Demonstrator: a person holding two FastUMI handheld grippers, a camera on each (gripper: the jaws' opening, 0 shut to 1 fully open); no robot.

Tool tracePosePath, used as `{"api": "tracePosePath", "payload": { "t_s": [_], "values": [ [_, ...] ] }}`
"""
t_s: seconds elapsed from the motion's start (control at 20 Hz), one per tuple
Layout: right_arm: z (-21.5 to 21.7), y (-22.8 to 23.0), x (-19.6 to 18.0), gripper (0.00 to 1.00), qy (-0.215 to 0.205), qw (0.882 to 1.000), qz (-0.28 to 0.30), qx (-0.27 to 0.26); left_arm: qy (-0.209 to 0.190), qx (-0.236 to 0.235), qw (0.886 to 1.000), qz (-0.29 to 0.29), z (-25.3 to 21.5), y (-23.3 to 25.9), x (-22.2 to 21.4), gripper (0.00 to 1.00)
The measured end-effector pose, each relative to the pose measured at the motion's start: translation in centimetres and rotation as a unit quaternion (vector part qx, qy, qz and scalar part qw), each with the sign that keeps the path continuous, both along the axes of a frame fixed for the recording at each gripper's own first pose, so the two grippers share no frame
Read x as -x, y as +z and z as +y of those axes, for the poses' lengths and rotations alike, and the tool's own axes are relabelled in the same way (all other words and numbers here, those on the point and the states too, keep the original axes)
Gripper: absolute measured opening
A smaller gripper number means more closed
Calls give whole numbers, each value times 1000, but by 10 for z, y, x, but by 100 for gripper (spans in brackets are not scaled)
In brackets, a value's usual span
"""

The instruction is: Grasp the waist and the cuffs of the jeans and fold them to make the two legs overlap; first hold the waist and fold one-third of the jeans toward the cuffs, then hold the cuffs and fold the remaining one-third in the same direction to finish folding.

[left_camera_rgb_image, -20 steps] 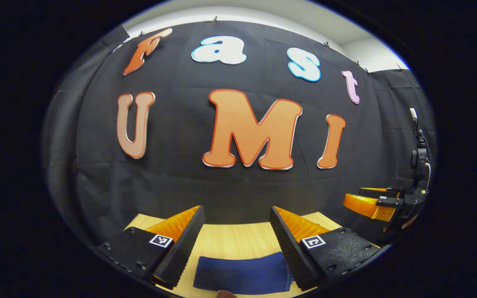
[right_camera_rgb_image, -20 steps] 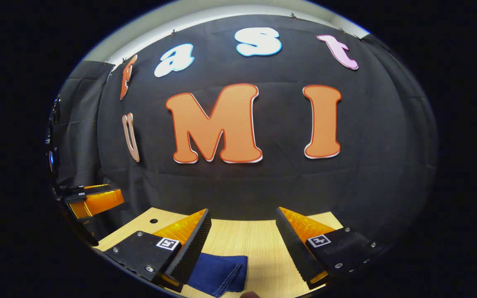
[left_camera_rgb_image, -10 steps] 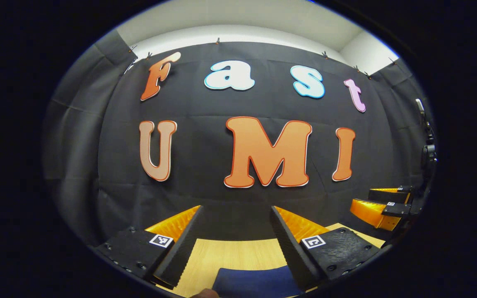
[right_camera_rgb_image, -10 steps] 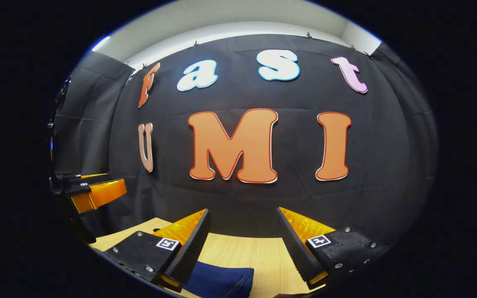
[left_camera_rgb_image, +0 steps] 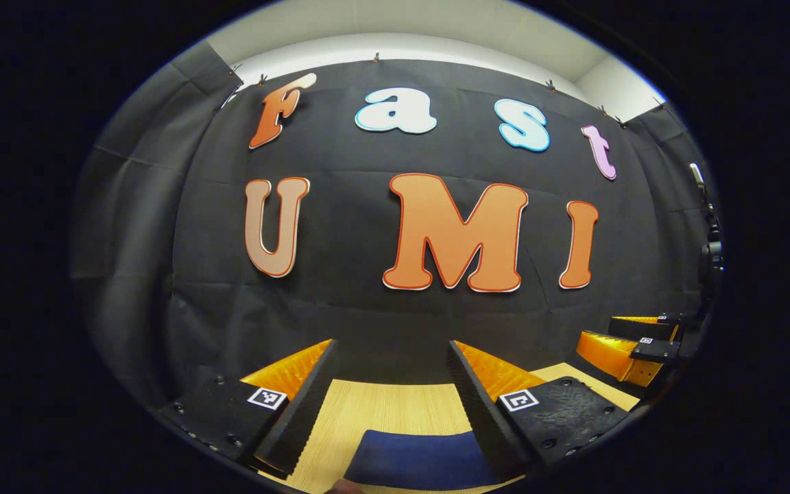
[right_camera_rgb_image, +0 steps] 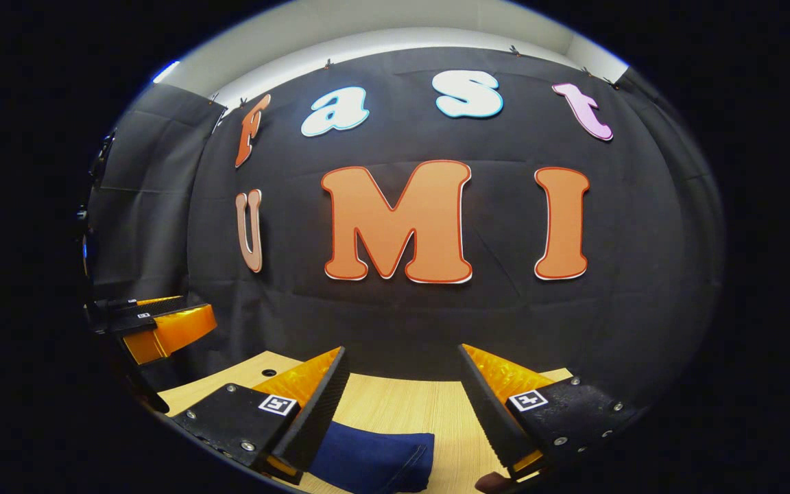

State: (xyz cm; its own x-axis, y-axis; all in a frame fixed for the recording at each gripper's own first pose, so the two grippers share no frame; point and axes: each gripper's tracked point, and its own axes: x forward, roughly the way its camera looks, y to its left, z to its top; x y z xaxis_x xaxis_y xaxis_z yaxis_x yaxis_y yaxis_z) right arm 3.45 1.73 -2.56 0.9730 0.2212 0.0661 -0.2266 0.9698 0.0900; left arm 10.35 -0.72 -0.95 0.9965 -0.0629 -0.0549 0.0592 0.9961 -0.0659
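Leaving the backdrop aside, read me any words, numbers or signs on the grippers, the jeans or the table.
No readable words or numbers.
Left gripper: a square black-and-white marker on each finger, a pattern, not text.
Right gripper: the same kind of squares on both fingers, also not text.
Jeans and table: no print visible.

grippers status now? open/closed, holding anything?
Left hand-held gripper: open, holding nothing, above the jeans.
Right hand-held gripper: open, holding nothing.
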Motion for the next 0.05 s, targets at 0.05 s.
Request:
{"api": "tracePosePath", "payload": {
  "t_s": [0.05],
  "values": [
    [1, 1, 0, 96, 1, 1000, -2, -1, 6, 10, 1000, -9, 4, 5, 0, 97]
  ]
}}
